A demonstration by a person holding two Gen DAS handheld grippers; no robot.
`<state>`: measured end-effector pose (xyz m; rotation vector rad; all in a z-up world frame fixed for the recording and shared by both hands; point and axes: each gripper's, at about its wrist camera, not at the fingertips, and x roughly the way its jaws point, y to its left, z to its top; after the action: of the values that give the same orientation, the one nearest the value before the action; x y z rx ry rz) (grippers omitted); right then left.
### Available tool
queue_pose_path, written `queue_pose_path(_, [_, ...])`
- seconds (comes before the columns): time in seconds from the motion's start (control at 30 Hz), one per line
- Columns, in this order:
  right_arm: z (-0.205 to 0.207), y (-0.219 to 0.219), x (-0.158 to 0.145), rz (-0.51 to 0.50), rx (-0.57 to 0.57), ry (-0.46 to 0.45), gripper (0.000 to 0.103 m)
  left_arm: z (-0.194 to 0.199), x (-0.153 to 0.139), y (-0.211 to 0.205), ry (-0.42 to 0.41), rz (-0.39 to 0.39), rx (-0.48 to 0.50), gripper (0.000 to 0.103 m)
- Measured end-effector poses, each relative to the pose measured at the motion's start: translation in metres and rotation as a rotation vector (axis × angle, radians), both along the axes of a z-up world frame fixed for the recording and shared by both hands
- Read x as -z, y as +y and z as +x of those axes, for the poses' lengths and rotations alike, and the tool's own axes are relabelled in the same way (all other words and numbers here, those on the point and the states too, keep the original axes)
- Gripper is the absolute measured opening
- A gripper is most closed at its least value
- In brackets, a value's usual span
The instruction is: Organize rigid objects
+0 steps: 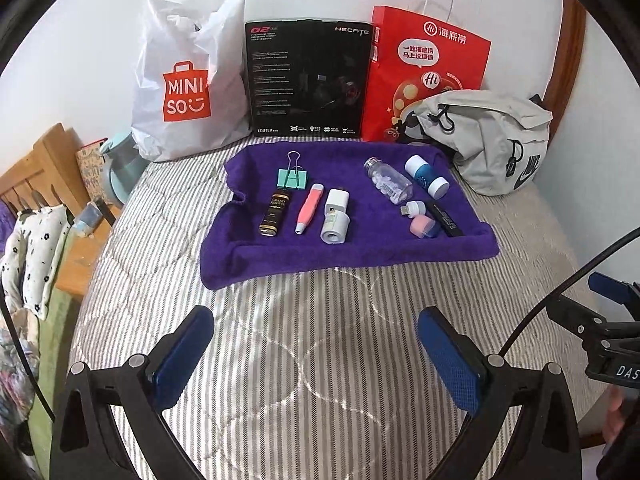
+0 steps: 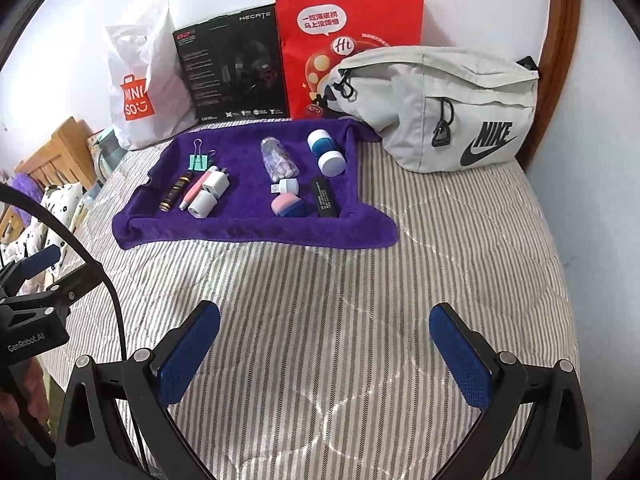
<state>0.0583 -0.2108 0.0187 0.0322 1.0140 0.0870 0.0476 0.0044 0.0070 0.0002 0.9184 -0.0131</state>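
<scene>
Left wrist view, nearest you: the left gripper (image 1: 316,356) has its blue-padded jaws spread wide over the grey striped quilt (image 1: 304,320) with nothing between them, and in the right wrist view the right gripper (image 2: 324,356) is just as wide and just as empty. Beyond the bare quilt lies the purple terry towel (image 1: 360,248), and all the small rigid pieces sit on it, well apart from both grippers. On its left group, the dark gold-lettered tube (image 1: 275,216), reading "Grand Reserve" as far as I can tell, the pink and white pen-shaped tool (image 1: 309,208) and the white plug adapter with its round barrel (image 1: 336,218) look light and stiff; take each across its narrow middle, since the round ones will likely roll on the soft pile. The mint-green binder clip (image 1: 293,178) is best pinched on its flat body, not the wire handles. To the right, the clear plastic bottle of white tablets (image 1: 387,180) and the white and blue capped container (image 1: 426,176) are smooth and probably slippery, so grip mid-body. The small pink and blue cap-shaped piece (image 1: 425,227) and the flat black stick (image 1: 446,219) are low; its print is too small to read. Farthest back stand the white Miniso plastic bag (image 1: 188,80), the black Hecate G2 Edifier box (image 1: 308,80), the red Haidilao paper bag (image 1: 432,60) and the grey Nike waist bag (image 1: 492,140).
</scene>
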Motion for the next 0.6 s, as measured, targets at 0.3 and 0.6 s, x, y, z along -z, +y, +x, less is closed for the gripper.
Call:
queue_pose_path(0.3, [-0.0040, -0.0040, -0.0008, -0.006, 0.008, -0.003, 0.103, -0.0033, -0.0016, -0.0075, 0.004, 0.028, 0.010, 0.103])
queue_pose_path(0.6, [-0.0072, -0.0070, -0.0055, -0.008, 0.008, -0.014, 0.103, -0.0058, -0.0015, -0.0072, 0.009, 0.021, 0.016, 0.103])
